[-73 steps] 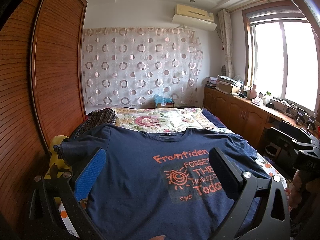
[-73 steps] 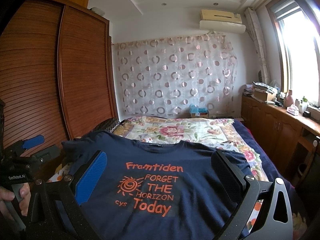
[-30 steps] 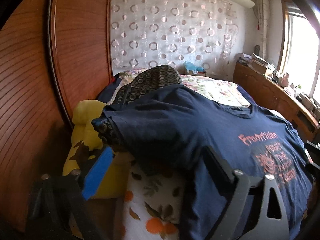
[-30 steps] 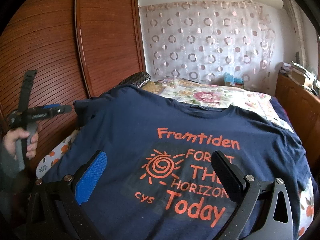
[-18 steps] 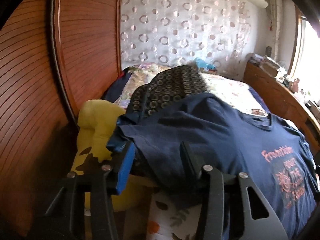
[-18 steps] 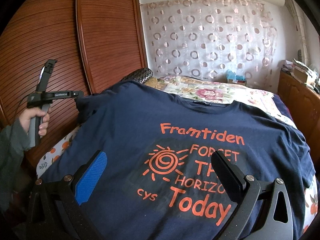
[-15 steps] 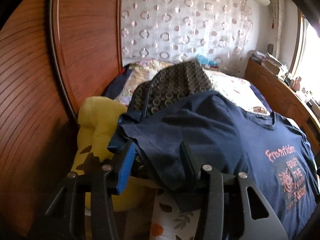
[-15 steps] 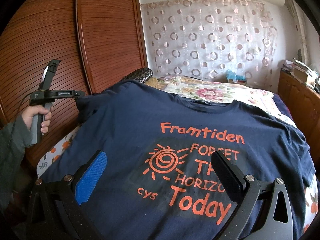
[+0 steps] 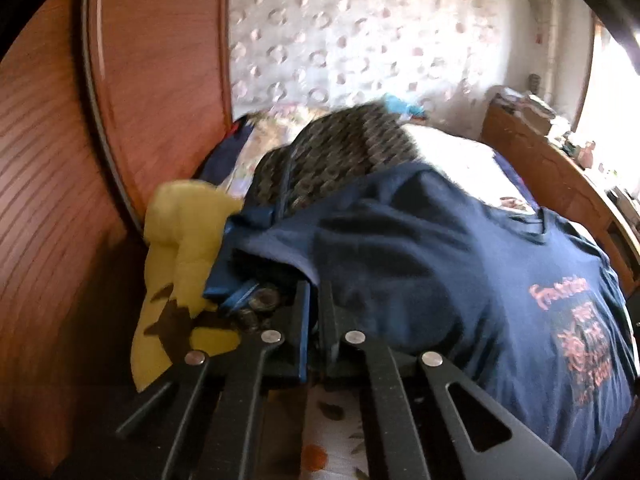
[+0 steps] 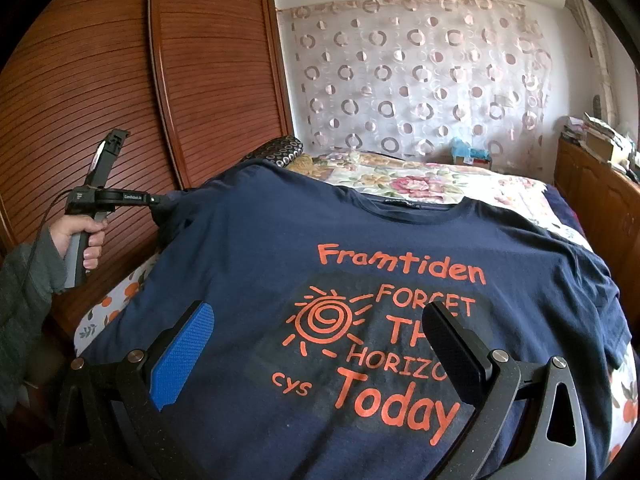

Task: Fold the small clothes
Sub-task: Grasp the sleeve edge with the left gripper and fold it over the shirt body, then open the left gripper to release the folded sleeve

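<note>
A navy cotton T-shirt, printed in orange with a spiral sun and the words "Framtiden" and "Today", lies face up across a bed with a floral cover; the left gripper, its black jaws drawn together, pinches the soft hem of the shirt's sleeve at the bed's edge; the right gripper hangs above the printed chest with its jaws spread wide and nothing between them, one pad ribbed blue, the other matt black.

The left wrist view, blurred, alone shows a crumpled yellow cloth just beside the sleeve and a dark, ring-patterned cushion behind it; the right wrist view alone shows the whole print, a person's hand in a grey knitted sleeve gripping the left tool's handle, the slatted reddish wardrobe doors and a sheer curtain dotted with circles.
</note>
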`<state>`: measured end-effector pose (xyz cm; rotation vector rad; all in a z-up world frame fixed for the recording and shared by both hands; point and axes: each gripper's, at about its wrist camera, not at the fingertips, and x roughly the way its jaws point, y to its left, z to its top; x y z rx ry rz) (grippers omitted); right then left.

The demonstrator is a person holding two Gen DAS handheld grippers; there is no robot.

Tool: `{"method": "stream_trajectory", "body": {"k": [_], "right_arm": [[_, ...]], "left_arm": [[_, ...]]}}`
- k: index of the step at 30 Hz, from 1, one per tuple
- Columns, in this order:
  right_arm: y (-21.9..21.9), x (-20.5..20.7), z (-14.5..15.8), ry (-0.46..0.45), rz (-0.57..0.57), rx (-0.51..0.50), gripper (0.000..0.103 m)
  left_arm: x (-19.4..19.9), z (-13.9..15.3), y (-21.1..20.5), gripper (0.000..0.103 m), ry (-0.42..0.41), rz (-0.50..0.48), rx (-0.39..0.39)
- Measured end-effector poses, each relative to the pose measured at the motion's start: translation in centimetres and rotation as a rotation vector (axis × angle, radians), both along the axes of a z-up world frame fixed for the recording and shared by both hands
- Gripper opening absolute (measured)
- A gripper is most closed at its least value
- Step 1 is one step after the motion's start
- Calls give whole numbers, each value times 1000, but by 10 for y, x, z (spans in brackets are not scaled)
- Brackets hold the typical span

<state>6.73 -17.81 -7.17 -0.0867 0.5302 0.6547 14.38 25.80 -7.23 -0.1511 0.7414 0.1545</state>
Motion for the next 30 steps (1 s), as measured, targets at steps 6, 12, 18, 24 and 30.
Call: {"method": "stream_trajectory", "body": {"k": [6, 12, 18, 24, 30], "right_arm": [[-4, 2, 0, 2, -17, 10, 103], [-14, 4, 3, -4, -45, 24, 103], [-21, 3, -1, -5, -78, 33, 103], [-16, 4, -2, 0, -100, 25, 103], [-8, 8, -3, 9, -101, 23, 103]], "left_arm": [[-3, 49, -36, 3, -113, -81, 31], [15, 87, -91, 3, -162, -217, 38], [31, 92, -148, 4, -119, -349, 38], [12, 86, -166, 42, -120, -424, 26], [-1, 87, -158, 74, -133, -401, 40]]}}
